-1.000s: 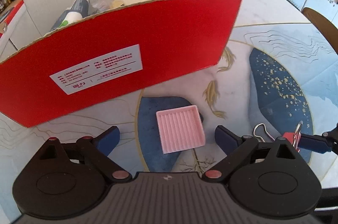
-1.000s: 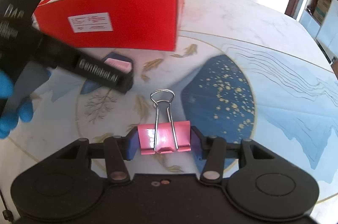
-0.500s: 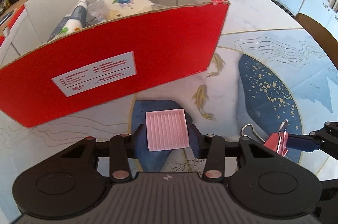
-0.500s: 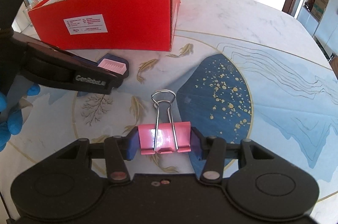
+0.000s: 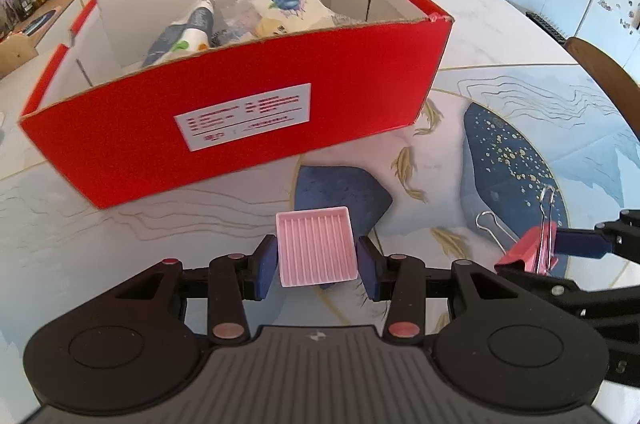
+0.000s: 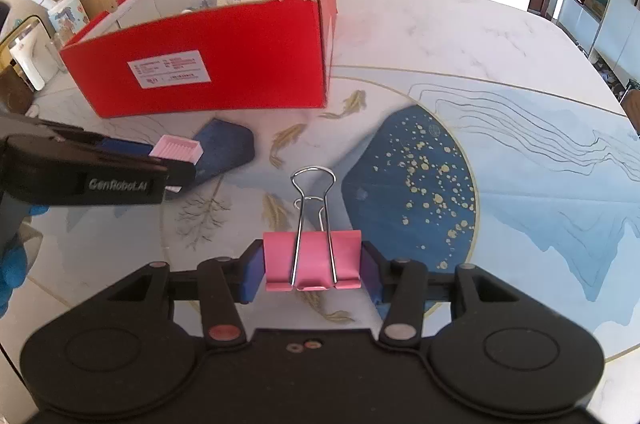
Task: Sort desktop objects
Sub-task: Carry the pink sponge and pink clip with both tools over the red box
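Holding packets and a bottle: red box point(image 5: 240, 128).

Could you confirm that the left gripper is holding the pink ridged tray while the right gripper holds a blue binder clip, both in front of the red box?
The clip's colour is wrong. The right wrist view shows the right gripper shut on a pink binder clip, not a blue one. The rest stands: the left gripper holds the pink ridged tray, both in front of the red box.

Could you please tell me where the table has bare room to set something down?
The table lies bare right of the red box, out to its far edge. It is crowded in the box, where a bottle and packets lie.
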Demonstrator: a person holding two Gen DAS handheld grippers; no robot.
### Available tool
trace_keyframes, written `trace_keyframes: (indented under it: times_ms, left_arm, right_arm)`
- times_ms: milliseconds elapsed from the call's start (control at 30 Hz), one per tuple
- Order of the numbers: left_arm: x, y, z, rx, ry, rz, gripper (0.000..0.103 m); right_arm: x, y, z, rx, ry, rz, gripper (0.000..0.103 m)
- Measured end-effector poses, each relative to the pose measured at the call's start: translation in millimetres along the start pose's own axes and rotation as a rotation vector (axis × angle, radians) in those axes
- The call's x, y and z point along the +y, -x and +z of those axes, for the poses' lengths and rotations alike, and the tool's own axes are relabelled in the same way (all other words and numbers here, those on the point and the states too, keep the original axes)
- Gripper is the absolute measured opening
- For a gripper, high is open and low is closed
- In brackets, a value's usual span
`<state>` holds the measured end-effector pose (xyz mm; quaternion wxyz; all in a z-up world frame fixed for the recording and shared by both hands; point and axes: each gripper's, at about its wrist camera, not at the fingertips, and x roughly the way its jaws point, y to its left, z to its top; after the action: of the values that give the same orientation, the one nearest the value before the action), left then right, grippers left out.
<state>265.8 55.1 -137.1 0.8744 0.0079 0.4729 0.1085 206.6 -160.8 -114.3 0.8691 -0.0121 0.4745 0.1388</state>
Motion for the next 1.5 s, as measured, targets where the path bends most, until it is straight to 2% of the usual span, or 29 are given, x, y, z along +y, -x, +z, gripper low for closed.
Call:
trace_keyframes:
  times_ms: [467,700,967,1233,1500]
  left_arm:
    - [25,46,-12,-0.026,0.036,-0.030,0.042]
    - [37,73,-6,-0.064,0.067,-0.061,0.042]
    - [47,95,22,-0.136,0.074,-0.063,0.042]
    - [62,94,59,-0.202,0.053,-0.007,0.042]
    - [78,78,88,-0.207,0.049,0.043,0.042]
  right_arm:
    - [20,28,15,-0.026,0.018,0.070,0.049]
    - [30,48,30,-0.058,0.029,0.118,0.049]
    - [37,64,67,-0.093,0.027,0.194,0.049]
    - [44,61,110,-0.146,0.076,0.167,0.049]
    - [53,43,145,-0.177,0.125,0.121,0.049]
